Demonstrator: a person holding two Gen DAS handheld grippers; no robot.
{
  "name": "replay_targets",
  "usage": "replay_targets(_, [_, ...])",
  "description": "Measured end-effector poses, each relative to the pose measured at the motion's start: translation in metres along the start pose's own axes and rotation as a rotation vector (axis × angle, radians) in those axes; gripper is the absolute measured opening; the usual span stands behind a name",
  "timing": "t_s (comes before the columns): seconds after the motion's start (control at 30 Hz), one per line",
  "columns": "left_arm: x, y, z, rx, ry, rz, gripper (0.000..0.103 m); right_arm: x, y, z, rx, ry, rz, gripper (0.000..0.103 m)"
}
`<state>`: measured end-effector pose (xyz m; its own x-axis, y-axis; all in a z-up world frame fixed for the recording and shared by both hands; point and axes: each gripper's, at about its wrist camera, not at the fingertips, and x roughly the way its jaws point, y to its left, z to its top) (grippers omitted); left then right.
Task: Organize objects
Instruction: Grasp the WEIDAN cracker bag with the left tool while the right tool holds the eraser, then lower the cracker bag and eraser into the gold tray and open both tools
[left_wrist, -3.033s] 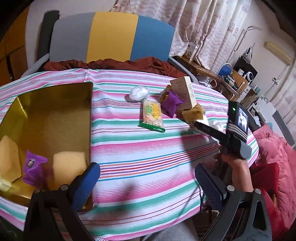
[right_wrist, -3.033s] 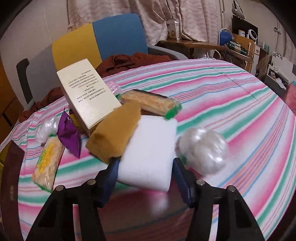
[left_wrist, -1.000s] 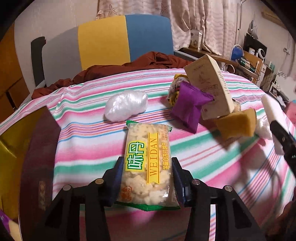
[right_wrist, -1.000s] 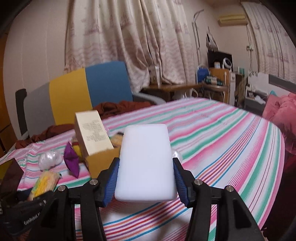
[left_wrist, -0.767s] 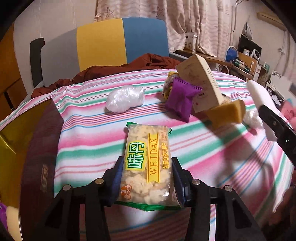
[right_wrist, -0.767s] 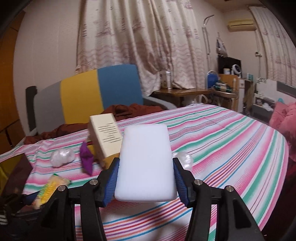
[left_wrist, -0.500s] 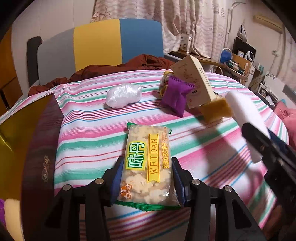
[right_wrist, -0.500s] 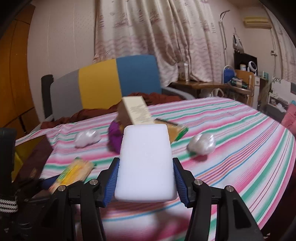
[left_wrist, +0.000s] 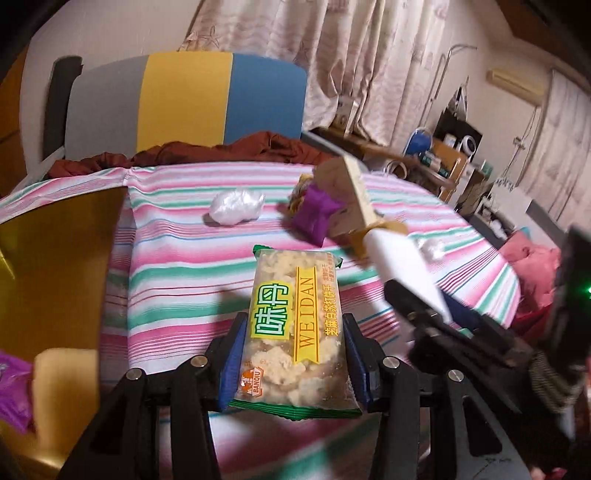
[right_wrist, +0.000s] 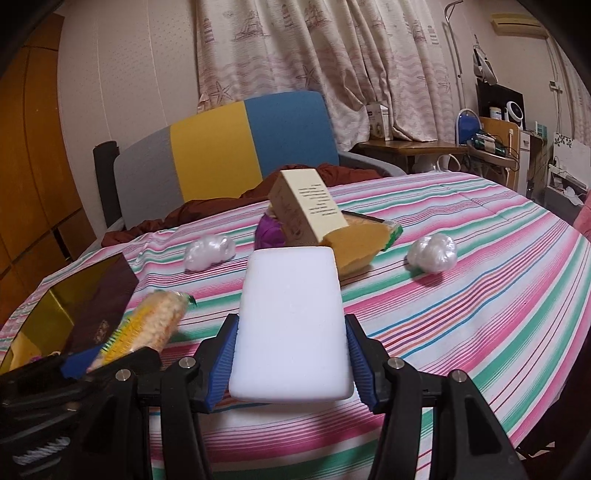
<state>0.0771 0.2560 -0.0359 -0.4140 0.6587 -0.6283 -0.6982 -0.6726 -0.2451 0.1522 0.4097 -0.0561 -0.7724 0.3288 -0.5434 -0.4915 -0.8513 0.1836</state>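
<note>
A snack pack (left_wrist: 295, 328) is pinched in the left tool (left_wrist: 293, 354) and a white block (right_wrist: 291, 328) in the right tool (right_wrist: 290, 360), while plenty is left on the surface (right_wrist: 480, 295) ahead of both.

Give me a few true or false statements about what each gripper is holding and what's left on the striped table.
1. The left gripper holds a cracker pack. True.
2. The right gripper is empty. False: it grips a white sponge.
3. Two plastic wads lie on the cloth. True.
4. The cream box lies flat. False: it leans tilted on the pile.
</note>
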Motion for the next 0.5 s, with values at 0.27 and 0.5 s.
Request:
replay_targets(0.27, [-0.039, 0.036, 0.016, -0.097, -0.043, 0.046, 0.049, -0.010, 0.032, 0.004, -0.014, 0.008, 0.078, 0.056])
replay_targets(0.5, [-0.062, 0.090, 0.025, -0.215, -0.060, 0.109, 0.049, -0.022, 0.069, 0.014, -0.051, -0.005, 0.160, 0.056])
